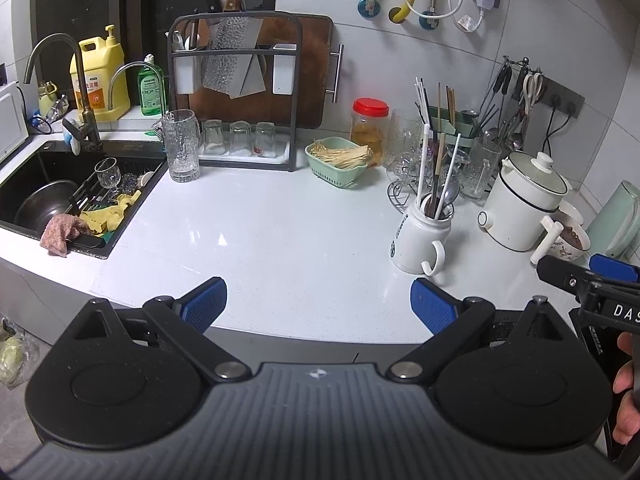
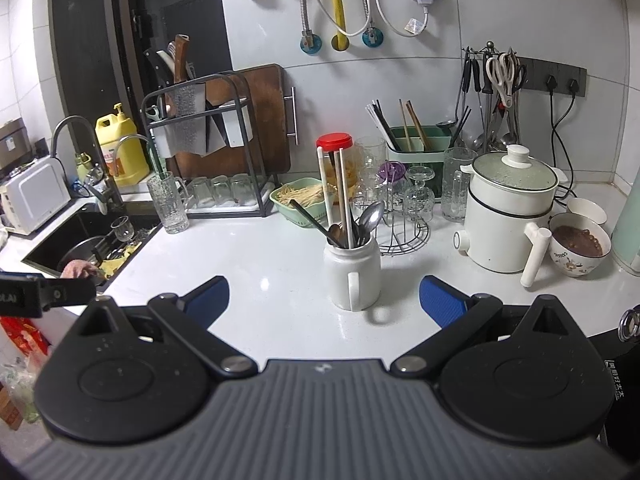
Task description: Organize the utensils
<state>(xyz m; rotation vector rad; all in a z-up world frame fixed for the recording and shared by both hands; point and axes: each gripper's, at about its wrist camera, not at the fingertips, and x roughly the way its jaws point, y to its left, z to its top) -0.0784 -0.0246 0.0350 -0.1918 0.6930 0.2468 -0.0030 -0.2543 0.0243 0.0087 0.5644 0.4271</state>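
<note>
A white mug (image 1: 422,236) (image 2: 352,272) stands on the white counter (image 1: 260,240) (image 2: 256,264) and holds spoons (image 2: 370,216), white and wooden chopsticks (image 2: 340,196) and a dark utensil. A green utensil caddy (image 2: 408,148) (image 1: 442,126) with more chopsticks stands at the back near the wall. My left gripper (image 1: 319,306) is open over the counter's front edge, left of the mug, holding nothing. My right gripper (image 2: 324,300) is open just in front of the mug, which sits between its blue fingertips (image 2: 440,300) and beyond them.
A sink (image 1: 60,196) with a bowl, a glass and cloths lies at the left. A knife rack (image 1: 234,92) with upturned glasses, a green basket (image 1: 336,162), a red-lidded jar (image 1: 370,124), a glass stand, a white pot (image 2: 508,216) and a filled bowl (image 2: 578,244) crowd the back and right.
</note>
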